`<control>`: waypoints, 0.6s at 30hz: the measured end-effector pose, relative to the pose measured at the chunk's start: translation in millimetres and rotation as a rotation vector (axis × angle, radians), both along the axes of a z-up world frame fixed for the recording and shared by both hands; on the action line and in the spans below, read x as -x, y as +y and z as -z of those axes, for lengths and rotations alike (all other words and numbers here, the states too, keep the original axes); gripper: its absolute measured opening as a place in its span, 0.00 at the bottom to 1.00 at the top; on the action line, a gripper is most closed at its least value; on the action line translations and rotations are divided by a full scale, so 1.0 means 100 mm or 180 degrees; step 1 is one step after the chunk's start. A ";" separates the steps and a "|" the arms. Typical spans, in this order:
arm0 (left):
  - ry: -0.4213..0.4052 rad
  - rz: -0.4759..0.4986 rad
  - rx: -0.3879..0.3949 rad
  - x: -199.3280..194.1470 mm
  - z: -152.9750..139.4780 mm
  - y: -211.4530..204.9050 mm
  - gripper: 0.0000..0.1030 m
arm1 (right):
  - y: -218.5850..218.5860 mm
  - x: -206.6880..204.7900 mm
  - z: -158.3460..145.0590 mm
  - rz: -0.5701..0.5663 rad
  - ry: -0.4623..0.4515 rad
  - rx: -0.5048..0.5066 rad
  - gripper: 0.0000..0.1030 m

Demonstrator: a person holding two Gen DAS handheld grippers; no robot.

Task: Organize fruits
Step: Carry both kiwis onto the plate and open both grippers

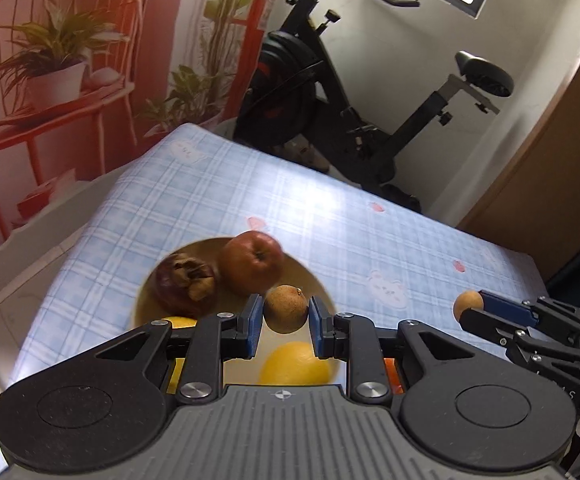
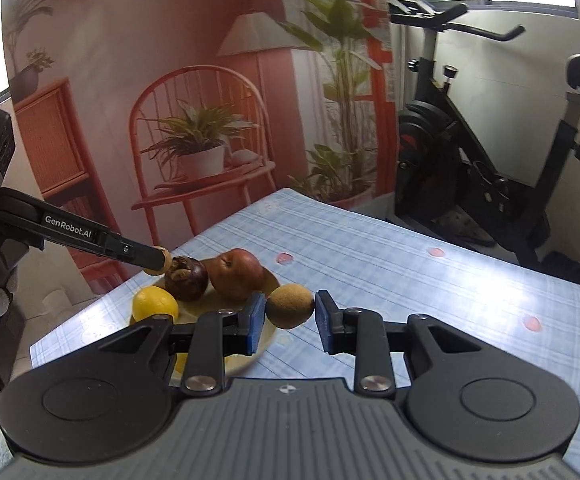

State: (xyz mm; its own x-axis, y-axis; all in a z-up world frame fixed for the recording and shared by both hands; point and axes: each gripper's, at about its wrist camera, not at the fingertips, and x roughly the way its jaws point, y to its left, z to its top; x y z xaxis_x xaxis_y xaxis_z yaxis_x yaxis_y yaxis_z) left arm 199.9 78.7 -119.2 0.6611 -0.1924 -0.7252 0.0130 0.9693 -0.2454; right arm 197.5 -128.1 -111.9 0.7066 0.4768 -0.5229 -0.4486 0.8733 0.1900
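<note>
My left gripper (image 1: 286,314) is shut on a small round brown fruit (image 1: 286,309), held above a pale round plate (image 1: 321,288). On the plate lie a red apple (image 1: 252,266), a dark mangosteen (image 1: 186,282) and yellow lemons (image 1: 295,364). My right gripper (image 2: 290,312) is shut on a second small brown fruit (image 2: 290,306), over the plate's right edge (image 2: 266,340). In the right wrist view the apple (image 2: 238,274), mangosteen (image 2: 186,278) and a lemon (image 2: 155,303) show, with the left gripper (image 2: 161,261) coming in from the left. The right gripper (image 1: 469,307) shows at the right of the left wrist view.
The plate sits on a table under a blue checked cloth (image 1: 329,216) with small pink and bear prints. An exercise bike (image 1: 329,92) stands behind the table's far edge. A printed backdrop (image 2: 170,120) with chair and plants hangs at the left. A wooden door (image 1: 561,184) is at the right.
</note>
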 end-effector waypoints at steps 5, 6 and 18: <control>0.0136 -0.0014 -0.0038 -0.02 0.15 0.10 0.26 | 0.22 -0.20 0.16 -0.0152 0.0133 0.0124 0.29; 0.0145 -0.0013 -0.0035 -0.04 0.18 0.15 0.26 | 0.27 -0.25 0.19 -0.0185 0.0165 0.0147 0.29; 0.0233 0.0179 -0.0019 -0.32 0.46 0.13 0.26 | 0.70 -0.85 0.51 -0.0612 0.0367 0.0537 0.29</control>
